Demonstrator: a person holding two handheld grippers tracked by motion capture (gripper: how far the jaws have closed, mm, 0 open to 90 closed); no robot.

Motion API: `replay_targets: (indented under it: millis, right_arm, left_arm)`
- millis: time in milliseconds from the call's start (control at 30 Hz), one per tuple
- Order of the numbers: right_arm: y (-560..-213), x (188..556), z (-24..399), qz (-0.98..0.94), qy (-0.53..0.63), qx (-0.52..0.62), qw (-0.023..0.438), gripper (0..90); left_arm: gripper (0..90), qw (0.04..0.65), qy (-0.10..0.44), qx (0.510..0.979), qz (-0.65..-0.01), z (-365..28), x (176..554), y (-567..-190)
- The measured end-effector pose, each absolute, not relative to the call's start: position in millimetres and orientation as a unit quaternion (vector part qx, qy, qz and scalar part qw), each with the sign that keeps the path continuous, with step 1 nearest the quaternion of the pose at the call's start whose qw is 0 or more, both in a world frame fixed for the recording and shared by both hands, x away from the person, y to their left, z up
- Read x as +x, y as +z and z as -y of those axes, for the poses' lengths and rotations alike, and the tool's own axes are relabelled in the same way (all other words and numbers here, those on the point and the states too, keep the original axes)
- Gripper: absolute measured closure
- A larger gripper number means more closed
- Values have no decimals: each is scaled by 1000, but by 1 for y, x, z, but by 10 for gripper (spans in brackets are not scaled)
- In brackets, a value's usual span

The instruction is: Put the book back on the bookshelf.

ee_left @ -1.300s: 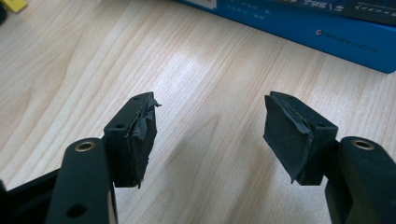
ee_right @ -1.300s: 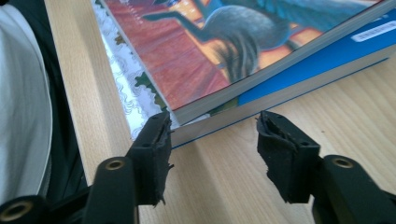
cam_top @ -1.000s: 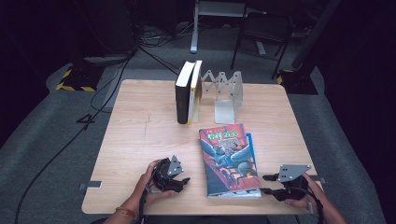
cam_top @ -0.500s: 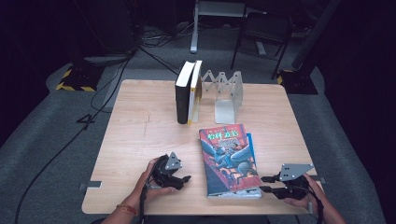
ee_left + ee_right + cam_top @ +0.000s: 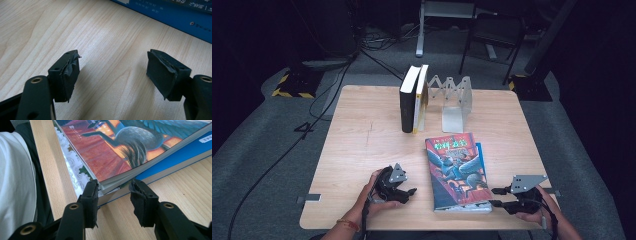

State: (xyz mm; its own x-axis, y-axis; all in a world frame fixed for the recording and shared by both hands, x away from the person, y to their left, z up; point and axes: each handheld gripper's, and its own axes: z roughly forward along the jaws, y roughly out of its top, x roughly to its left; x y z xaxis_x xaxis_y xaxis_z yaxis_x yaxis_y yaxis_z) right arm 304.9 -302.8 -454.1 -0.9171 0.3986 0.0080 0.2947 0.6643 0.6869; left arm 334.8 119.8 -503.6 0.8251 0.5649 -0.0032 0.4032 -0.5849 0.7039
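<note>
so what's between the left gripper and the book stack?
Bare tabletop: in the left gripper view the open left gripper faces wood up to the book stack; the high view agrees.

Lower books [image 5: 160, 173] mostly hidden under top book [image 5: 130, 142]

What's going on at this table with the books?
A person holds a gripper in each hand at a wooden table. The right gripper has its jaws around the near corner of a stack of books. The left gripper rests open beside the stack. Two books stand in a rack.
</note>
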Motion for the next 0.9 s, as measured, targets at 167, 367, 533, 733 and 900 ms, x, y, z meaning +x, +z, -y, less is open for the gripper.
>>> replay_targets:
  millis: [167, 367, 533, 733, 900]
  right_arm:
    - [-453, 306, 299, -902, 371, 211, 66, 563]
    - [-451, 309, 293, -893, 391, 219, 44, 477]
    - [-445, 316, 291, -871, 429, 241, 13, 341]
    - [-441, 328, 284, -882, 399, 252, 13, 310]
    - [-432, 339, 291, -868, 406, 283, 46, 362]
  left_arm:
    - [247, 363, 110, 880, -284, -118, 336, -504]
    - [234, 360, 114, 879, -290, -114, 337, -504]
    - [241, 356, 129, 874, -305, -104, 344, -503]
    - [246, 352, 132, 877, -299, -90, 362, -501]
    - [261, 355, 138, 875, -299, -87, 372, -502]
